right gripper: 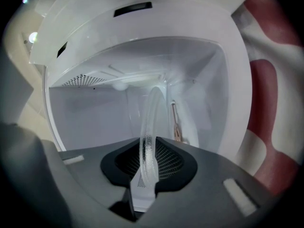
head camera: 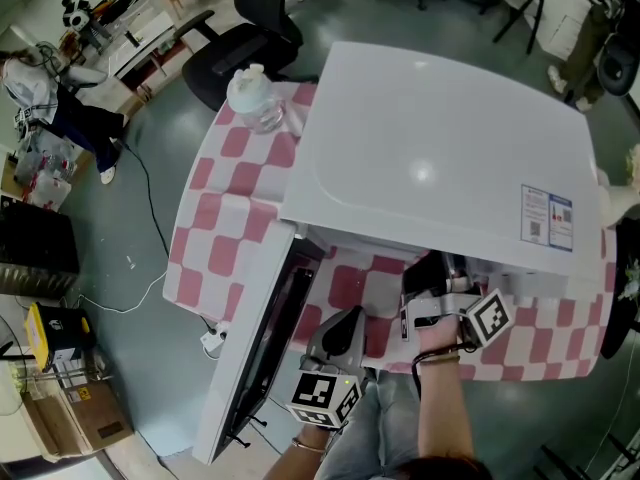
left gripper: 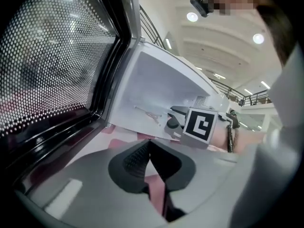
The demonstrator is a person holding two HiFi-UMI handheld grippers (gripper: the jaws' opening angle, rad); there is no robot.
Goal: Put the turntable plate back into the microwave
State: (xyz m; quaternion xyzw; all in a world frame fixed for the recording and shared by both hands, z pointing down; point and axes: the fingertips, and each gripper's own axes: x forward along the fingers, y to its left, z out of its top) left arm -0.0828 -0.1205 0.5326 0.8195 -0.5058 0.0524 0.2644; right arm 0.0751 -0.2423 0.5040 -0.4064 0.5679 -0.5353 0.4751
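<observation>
The white microwave (head camera: 430, 148) stands on a pink-and-white checked table, its door (head camera: 265, 348) swung open to the left. My right gripper (right gripper: 148, 148) is shut on the rim of the clear glass turntable plate (right gripper: 151, 113). The plate shows edge-on and reaches into the white cavity (right gripper: 95, 113). In the head view the right gripper (head camera: 432, 273) goes in under the microwave's top, which hides the plate. My left gripper (left gripper: 150, 144) is shut on nothing, low in front of the opening beside the door's mesh window (left gripper: 52, 65). From above the left gripper (head camera: 345, 330) sits just right of the door.
A clear plastic jar (head camera: 255, 98) stands on the checked cloth (head camera: 220, 218) at the microwave's far left corner. A black office chair (head camera: 240, 38) is behind the table. A white power strip (head camera: 212, 340) and cable lie on the floor to the left.
</observation>
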